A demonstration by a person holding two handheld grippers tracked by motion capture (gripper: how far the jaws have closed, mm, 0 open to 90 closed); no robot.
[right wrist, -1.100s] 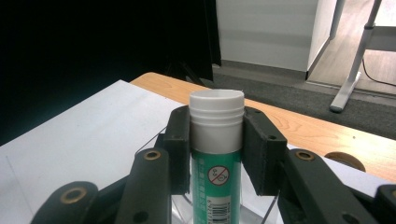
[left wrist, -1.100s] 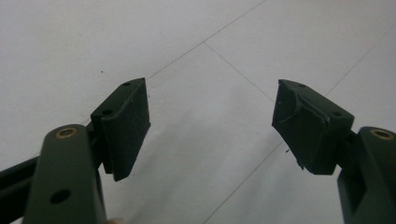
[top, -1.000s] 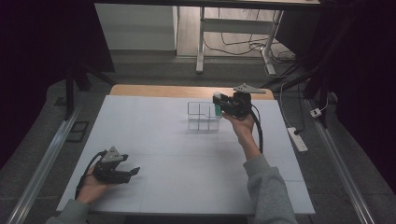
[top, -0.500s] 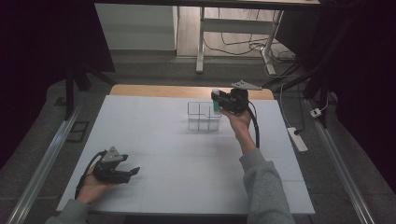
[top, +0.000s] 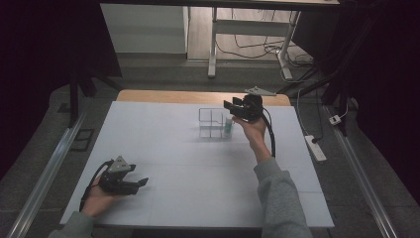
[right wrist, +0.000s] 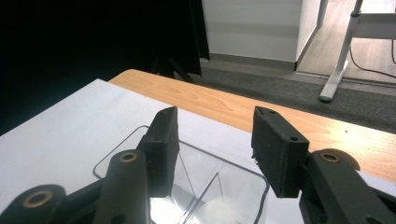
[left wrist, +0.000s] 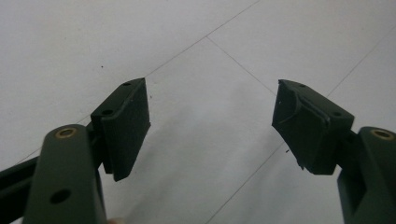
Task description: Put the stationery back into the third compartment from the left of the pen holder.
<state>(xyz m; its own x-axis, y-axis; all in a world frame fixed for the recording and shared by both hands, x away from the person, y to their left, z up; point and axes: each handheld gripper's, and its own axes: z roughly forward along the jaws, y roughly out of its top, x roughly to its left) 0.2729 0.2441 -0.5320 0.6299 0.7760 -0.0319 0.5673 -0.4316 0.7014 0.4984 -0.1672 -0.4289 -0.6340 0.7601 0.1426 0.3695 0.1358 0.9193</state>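
A clear box (top: 210, 123) with several compartments stands at the far middle of the white table. A small bottle (top: 228, 127) with a teal band stands upright in its near right compartment. My right gripper (top: 230, 105) hovers just above and right of the box, pointing left. Its jaws have just been opening, and in the right gripper view my right gripper (right wrist: 215, 119) has nothing between its jaws, with the box (right wrist: 201, 186) below them. Near the front left corner my left gripper (top: 142, 183) rests low over the table. In its own view my left gripper (left wrist: 211, 93) is open over bare sheet.
White sheets cover the table (top: 163, 148), and a wooden strip (top: 173, 96) runs along its far edge. A power strip (top: 315, 148) lies on the floor to the right, and a metal rail (top: 44, 173) runs along the left.
The right gripper held the teal bottle over the box; now its jaws have parted and the bottle stands in the box. The left gripper has not moved.
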